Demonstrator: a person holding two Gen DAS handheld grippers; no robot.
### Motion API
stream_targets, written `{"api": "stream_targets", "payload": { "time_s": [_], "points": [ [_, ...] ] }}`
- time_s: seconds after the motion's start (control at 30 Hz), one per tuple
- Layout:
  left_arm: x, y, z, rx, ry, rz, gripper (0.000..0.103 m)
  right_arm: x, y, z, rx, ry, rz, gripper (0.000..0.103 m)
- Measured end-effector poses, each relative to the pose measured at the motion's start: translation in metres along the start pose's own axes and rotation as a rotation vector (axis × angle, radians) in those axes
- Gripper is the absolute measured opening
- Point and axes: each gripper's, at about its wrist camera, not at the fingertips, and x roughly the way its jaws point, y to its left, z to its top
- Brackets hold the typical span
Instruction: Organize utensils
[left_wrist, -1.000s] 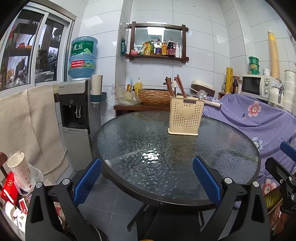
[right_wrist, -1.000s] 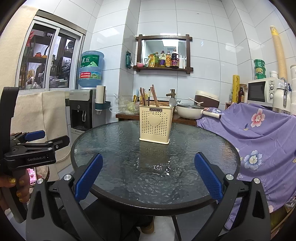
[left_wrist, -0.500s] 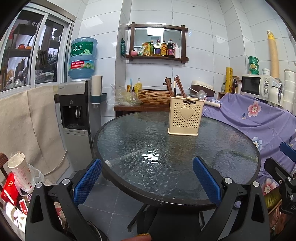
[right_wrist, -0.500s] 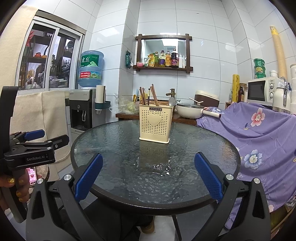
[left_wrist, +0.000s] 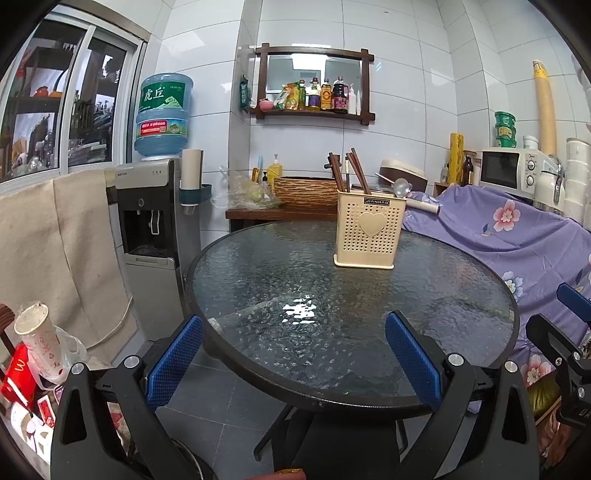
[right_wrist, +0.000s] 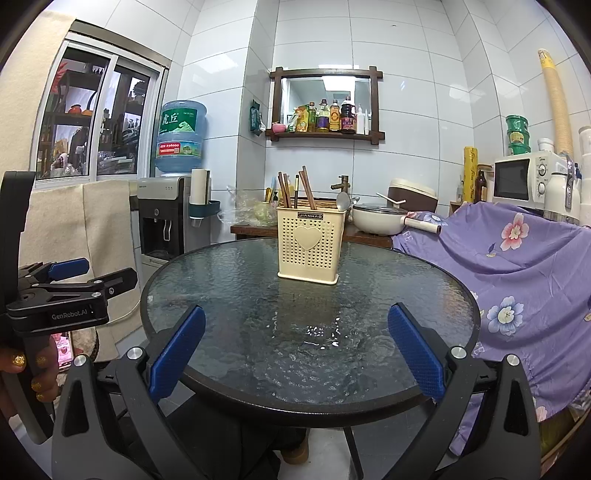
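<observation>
A cream perforated utensil holder (left_wrist: 367, 230) with a heart on its front stands upright on the far side of a round glass table (left_wrist: 258, 280). Brown chopsticks (left_wrist: 356, 171) and a metal spoon (left_wrist: 400, 187) stick out of its top. It also shows in the right wrist view (right_wrist: 310, 245), with chopsticks (right_wrist: 306, 188) and spoon (right_wrist: 342, 201). My left gripper (left_wrist: 295, 354) is open and empty over the table's near edge. My right gripper (right_wrist: 295, 350) is open and empty over the near edge (right_wrist: 258, 402) too.
A water dispenser (left_wrist: 151, 229) stands left of the table. A purple floral cloth (left_wrist: 517, 236) covers furniture on the right, with a microwave (left_wrist: 511, 171) behind. A side table (left_wrist: 280, 214) with a wicker basket is behind. Cups and bags (left_wrist: 35, 350) sit low left.
</observation>
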Motion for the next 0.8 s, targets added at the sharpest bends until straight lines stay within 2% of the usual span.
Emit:
{"api": "stream_targets", "payload": {
  "time_s": [0.8],
  "points": [
    [-0.0056,-0.0006,0.0015,-0.011,-0.030,0.027,0.097,0.0006,-0.0007,-0.0014,0.007,0.000,0.001,0.097]
  ]
}}
